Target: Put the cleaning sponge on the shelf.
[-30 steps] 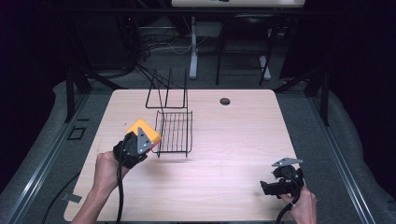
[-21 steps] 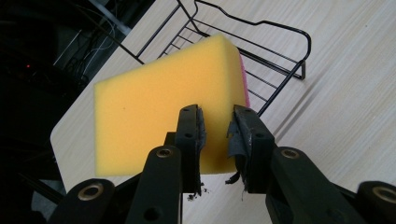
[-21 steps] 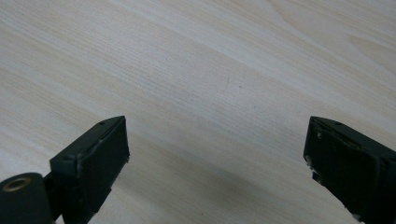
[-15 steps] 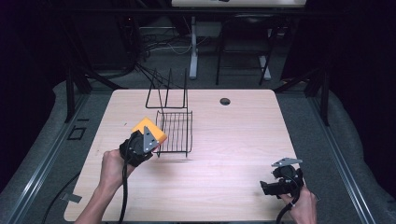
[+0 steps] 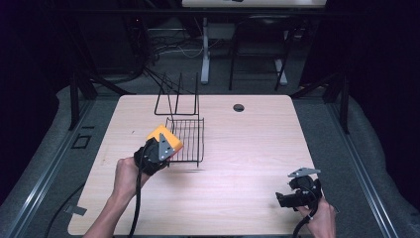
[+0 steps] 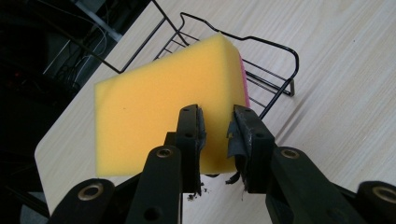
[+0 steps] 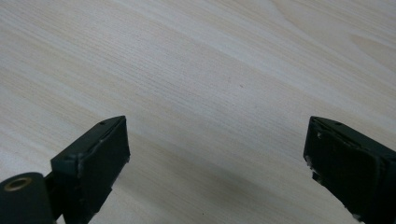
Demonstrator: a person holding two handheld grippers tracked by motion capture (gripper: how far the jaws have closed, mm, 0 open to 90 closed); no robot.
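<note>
Left hand-held gripper (image 5: 166, 148), jaws clamped on the yellow foam sponge block with a pink edge (image 6: 168, 107), has carried it from the desk's 9 o'clock side up to the near-left corner of the black wire rack basket (image 5: 190, 139). Sponge is now lifted, touching or just over the basket's 8 o'clock rim. Judgement: placing into the basket comes next. Right hand-held gripper (image 5: 296, 196), jaws apart and empty, rests at 5 o'clock on the pale wooden desk (image 5: 247, 163).
</note>
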